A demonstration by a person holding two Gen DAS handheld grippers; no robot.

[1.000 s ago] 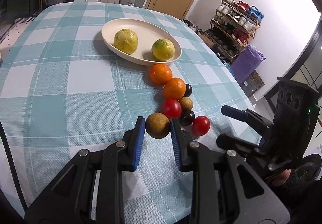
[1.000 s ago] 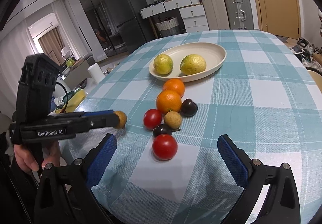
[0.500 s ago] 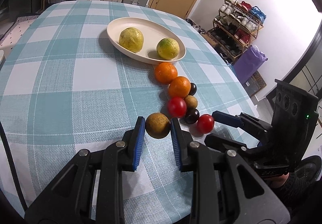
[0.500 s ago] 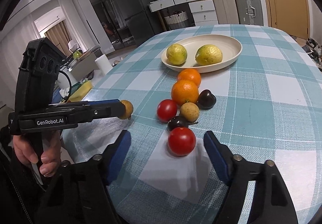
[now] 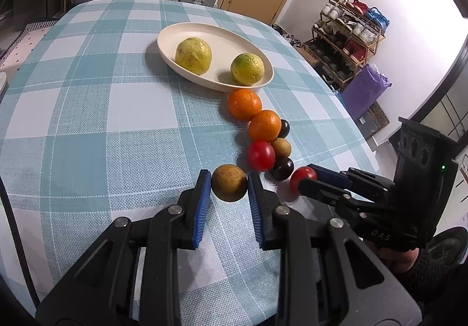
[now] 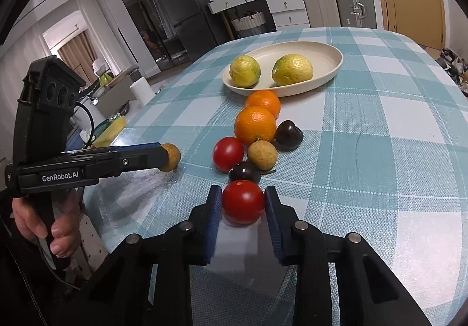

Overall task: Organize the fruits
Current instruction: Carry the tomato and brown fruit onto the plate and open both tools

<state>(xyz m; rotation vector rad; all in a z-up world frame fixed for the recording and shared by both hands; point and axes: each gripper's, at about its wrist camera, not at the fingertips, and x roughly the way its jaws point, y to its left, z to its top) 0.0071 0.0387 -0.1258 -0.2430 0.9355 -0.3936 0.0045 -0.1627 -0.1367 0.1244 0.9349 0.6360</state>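
Tomato (image 6: pixel 242 202) pinched by right gripper (image 6: pixel 242 203), level

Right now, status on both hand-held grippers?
Left hand-held gripper shut on brown fruit. Right hand-held gripper shut on red tomato. Dark plum touching ahead.

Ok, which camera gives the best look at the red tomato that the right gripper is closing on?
The right wrist view: the tomato sits large and unblocked between the right gripper pads. In the left wrist view the same tomato is small and partly covered by a right gripper finger.
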